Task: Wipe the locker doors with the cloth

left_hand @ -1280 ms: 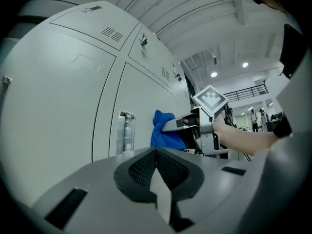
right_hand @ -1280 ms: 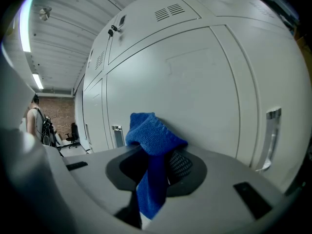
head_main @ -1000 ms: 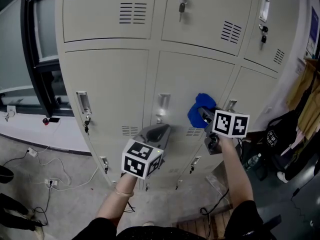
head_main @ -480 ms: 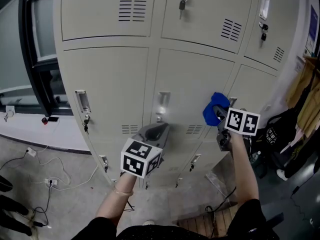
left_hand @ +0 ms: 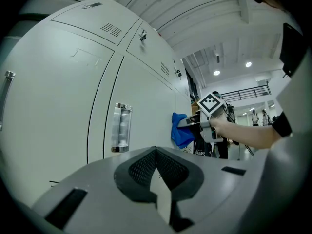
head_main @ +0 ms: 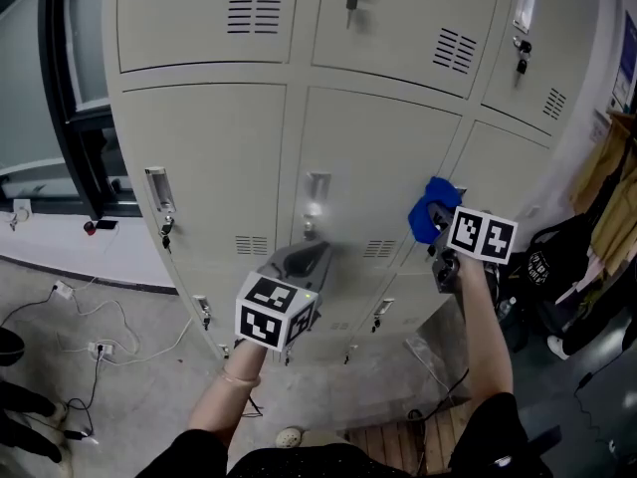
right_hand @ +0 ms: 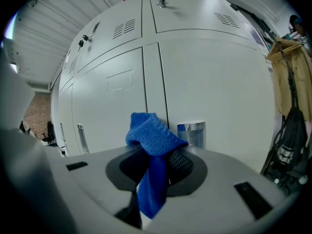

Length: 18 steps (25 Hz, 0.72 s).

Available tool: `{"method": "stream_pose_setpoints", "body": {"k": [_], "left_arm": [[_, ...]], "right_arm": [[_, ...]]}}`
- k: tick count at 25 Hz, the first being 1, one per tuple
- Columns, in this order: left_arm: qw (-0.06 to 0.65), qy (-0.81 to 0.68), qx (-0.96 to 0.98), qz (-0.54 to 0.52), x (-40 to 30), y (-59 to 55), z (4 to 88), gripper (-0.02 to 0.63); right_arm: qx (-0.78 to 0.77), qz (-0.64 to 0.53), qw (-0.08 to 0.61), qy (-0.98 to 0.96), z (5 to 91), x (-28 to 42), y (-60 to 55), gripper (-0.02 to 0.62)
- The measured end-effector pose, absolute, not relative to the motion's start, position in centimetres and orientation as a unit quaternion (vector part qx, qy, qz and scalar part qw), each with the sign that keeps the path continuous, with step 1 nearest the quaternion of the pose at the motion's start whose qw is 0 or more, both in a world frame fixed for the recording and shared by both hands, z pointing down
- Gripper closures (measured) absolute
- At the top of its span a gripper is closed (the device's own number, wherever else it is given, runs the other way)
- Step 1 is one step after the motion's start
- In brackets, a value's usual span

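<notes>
Blue cloth [right_hand: 153, 135] was clamped in the right gripper [right_hand: 157, 173]. Its jaws were closed on a fold, with a bunch standing above the tips and a tail hanging below them.

Reference landmark: the handle [head_main: 317, 195] of the middle door [head_main: 368, 157].

1. Cloth position. The cloth lay right of the handle and slightly lower, at the seam between the middle door and the right-hand door [head_main: 503, 182]. The bunch appeared to be against the metal, though contact could not be confirmed. A second handle [right_hand: 191, 133] stood just beside the cloth, on the side away from the landmark.
2. Left gripper [left_hand: 157, 179]. It hung below the handle and a little left of it, jaws together with nothing between them, clear of the cloth. It took no part in the wipe.
3. Step in hand, as judged: a wiping pass along this row of doors, with the cloth at the right edge of the middle door.
4. Next move, as judged: carry the cloth onto the right-hand door, or back toward the handle. Either way calls for steady pressure into the panel. The second handle sat close enough to snag the loose tail, so the stroke should run above or below it.
</notes>
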State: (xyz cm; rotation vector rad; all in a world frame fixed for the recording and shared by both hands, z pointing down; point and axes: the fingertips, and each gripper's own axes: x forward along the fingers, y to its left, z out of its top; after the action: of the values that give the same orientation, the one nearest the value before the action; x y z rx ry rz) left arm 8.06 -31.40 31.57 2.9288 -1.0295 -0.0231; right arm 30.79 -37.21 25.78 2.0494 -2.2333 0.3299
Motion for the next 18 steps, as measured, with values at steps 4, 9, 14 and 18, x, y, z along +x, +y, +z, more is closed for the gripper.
{"method": "stream_pose_setpoints", "body": {"k": [4, 9, 14, 18], "left_arm": [[0.024, -0.349, 0.937, -0.007, 8.0, -31.8, 31.1, 0.6], [0.036, -0.374, 0.927, -0.01, 7.8, -32.3, 31.3, 0.6], [0.044, -0.397, 0.917, -0.004, 7.2, -32.0, 32.5, 0.6], [0.04, -0.407, 0.913, 0.003, 6.8, -31.3, 33.0, 0.6]], "right_arm": [[0.67, 0.105, 0.047, -0.733, 25.7, 30.9, -37.2, 0.509], [0.653, 0.084, 0.05, -0.751, 25.9, 29.5, -36.6, 0.509], [0.58, 0.061, 0.056, -0.81, 26.6, 23.2, -34.8, 0.509], [0.539, 0.063, 0.079, -0.836, 29.0, 17.9, -34.4, 0.509]]}}
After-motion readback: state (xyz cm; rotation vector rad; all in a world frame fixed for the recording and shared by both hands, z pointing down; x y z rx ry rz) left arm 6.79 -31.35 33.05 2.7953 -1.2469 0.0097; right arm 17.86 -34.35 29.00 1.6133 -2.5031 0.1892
